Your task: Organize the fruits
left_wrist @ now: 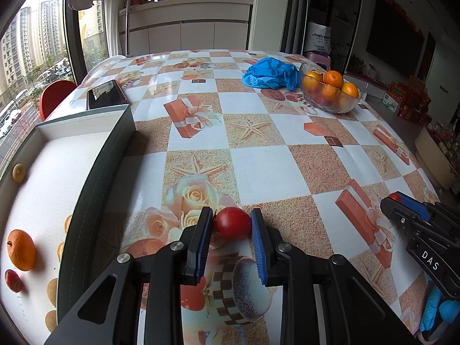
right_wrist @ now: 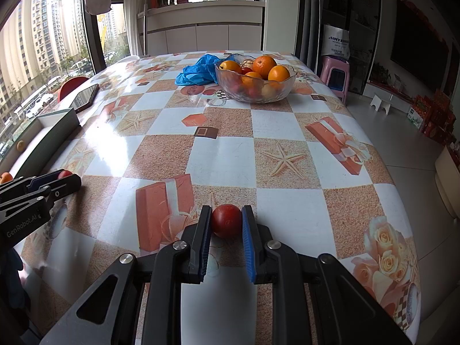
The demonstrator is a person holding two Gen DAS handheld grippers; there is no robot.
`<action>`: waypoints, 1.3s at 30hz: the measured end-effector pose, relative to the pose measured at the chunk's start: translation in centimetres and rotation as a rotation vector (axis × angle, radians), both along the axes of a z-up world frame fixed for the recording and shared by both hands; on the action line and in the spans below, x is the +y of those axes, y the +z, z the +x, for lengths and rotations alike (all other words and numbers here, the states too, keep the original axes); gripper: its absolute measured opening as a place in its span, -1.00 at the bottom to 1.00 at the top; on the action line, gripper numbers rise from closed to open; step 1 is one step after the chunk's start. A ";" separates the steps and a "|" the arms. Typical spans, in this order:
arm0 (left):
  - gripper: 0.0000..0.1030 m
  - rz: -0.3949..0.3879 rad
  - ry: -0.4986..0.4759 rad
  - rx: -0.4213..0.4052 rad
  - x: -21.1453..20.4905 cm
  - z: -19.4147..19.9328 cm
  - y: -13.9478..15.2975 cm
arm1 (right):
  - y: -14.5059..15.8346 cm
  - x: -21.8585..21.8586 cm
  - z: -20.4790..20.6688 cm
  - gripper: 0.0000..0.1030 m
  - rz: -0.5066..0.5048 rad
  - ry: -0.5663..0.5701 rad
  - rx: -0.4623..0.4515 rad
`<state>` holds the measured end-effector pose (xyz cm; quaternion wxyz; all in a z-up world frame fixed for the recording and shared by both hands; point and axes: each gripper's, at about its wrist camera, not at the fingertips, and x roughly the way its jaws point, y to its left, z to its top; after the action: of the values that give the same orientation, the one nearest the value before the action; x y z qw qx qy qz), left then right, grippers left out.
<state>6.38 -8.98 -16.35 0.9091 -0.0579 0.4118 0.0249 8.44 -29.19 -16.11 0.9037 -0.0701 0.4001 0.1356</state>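
beside the tray (left_wrist: 95, 155), each claw clamps one tomato

left claw (left_wrist: 231, 224) and right claw (right_wrist: 225, 221) pinch hard; soft skins could split, or a tomato roll off the worktop (right_wrist: 224, 155).

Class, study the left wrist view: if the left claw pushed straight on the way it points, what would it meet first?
Apart from the red tomato that the left claw already grips, probably the patterned tablecloth just beyond it.

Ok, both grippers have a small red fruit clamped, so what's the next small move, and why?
Probably lift the left gripper with its small red round fruit and swing it over the dark green wall of the white-lined box beside it. An orange and a red fruit already lie inside, and the box sits nearest that hand.
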 end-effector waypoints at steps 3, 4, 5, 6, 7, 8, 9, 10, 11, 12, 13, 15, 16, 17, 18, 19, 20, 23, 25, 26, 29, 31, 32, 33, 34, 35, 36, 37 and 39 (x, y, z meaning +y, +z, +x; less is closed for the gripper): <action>-0.45 0.001 0.000 0.000 0.0 0.0 0.0 | 0.0 0.0 0.0 -0.57 0.000 0.000 0.000; -0.45 0.001 0.000 0.000 0.0 0.0 0.0 | 0.0 0.0 0.0 -0.57 0.000 0.000 0.000; -0.45 0.001 0.000 0.000 0.0 0.0 0.0 | 0.0 0.0 0.0 -0.57 0.000 0.000 0.000; -0.45 0.001 0.000 0.000 0.0 0.0 0.0 | 0.0 0.0 0.0 -0.57 0.000 0.000 0.000; -0.45 0.001 0.000 0.000 0.0 0.0 0.0 | 0.0 0.0 0.0 -0.57 0.000 0.000 0.000; -0.45 0.001 0.000 0.000 0.0 0.0 0.0 | 0.0 0.0 0.0 -0.57 0.000 0.000 0.000; -0.45 0.001 0.000 0.000 0.0 0.0 0.0 | 0.0 0.0 0.0 -0.57 0.000 0.000 0.000; -0.45 0.001 0.000 0.000 0.0 0.0 0.0 | 0.0 0.0 0.0 -0.57 0.000 0.000 0.000; -0.45 0.001 0.000 0.000 0.0 0.0 0.0 | 0.0 0.0 0.0 -0.57 0.000 0.000 0.000; -0.45 0.002 0.000 0.000 0.0 0.0 0.0 | 0.0 0.0 0.0 -0.57 0.000 0.000 0.000; -0.45 0.001 0.000 0.000 0.0 0.0 0.0 | 0.0 0.0 0.0 -0.57 0.000 0.000 0.000; -0.45 0.001 0.000 0.000 0.0 0.0 0.0 | 0.0 0.0 0.0 -0.57 0.001 0.000 0.000; -0.45 0.002 0.000 0.000 0.0 0.0 0.0 | 0.0 0.0 0.0 -0.57 0.001 0.000 0.000; -0.45 0.002 0.000 0.000 0.0 0.0 0.0 | 0.0 0.0 0.0 -0.57 0.000 0.000 -0.001; -0.45 0.002 0.000 0.000 -0.1 0.0 0.0 | 0.0 0.0 0.0 -0.57 0.001 0.000 -0.001; -0.45 0.002 0.000 0.000 -0.1 0.0 0.0 | 0.0 0.0 0.0 -0.57 0.001 0.000 0.000; -0.45 0.002 0.000 0.000 0.0 0.0 0.0 | 0.0 0.0 0.0 -0.57 0.001 0.000 -0.001; -0.45 0.004 0.000 0.000 -0.1 0.0 0.0 | 0.0 0.0 0.0 -0.57 0.001 0.000 -0.001; -0.45 0.003 0.000 0.000 -0.2 0.0 0.0 | 0.0 0.0 0.0 -0.57 0.000 0.000 -0.001; -0.45 0.005 0.000 0.001 -0.1 0.0 0.0 | 0.0 0.0 0.0 -0.57 0.000 0.000 -0.001; -0.45 0.007 0.000 0.001 -0.2 0.0 0.0 | 0.0 0.0 0.0 -0.57 0.001 0.000 -0.001; -0.45 0.014 -0.001 0.003 -0.1 0.0 0.0 | 0.0 0.0 0.0 -0.57 0.001 0.000 0.001; -0.45 0.022 -0.002 0.004 -0.1 0.0 0.0 | 0.0 0.1 0.0 -0.57 -0.002 0.002 0.003; -0.45 0.032 -0.004 0.006 -0.2 0.0 -0.1 | 0.0 0.2 0.1 -0.57 -0.009 0.005 0.007; -0.45 0.039 -0.006 0.011 -0.2 0.1 -0.1 | 0.1 0.3 0.2 -0.57 -0.015 0.010 0.016; -0.45 0.039 -0.007 0.020 -0.2 0.2 0.0 | 0.2 0.3 0.3 -0.57 -0.016 0.011 0.033; -0.45 0.032 -0.008 0.031 -0.1 0.3 0.1 | 0.4 0.3 0.5 -0.57 -0.008 0.009 0.054; -0.45 0.021 -0.011 0.042 0.0 0.4 0.2 | 0.5 0.2 0.6 -0.57 0.006 0.008 0.072; -0.45 0.003 -0.015 0.056 0.1 0.3 0.4 | 0.9 0.2 0.4 -0.57 0.023 0.004 0.083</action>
<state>6.72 -8.87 -15.95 0.8974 -0.0525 0.4376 0.0206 8.89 -28.95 -15.17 0.8867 -0.0548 0.4356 0.1450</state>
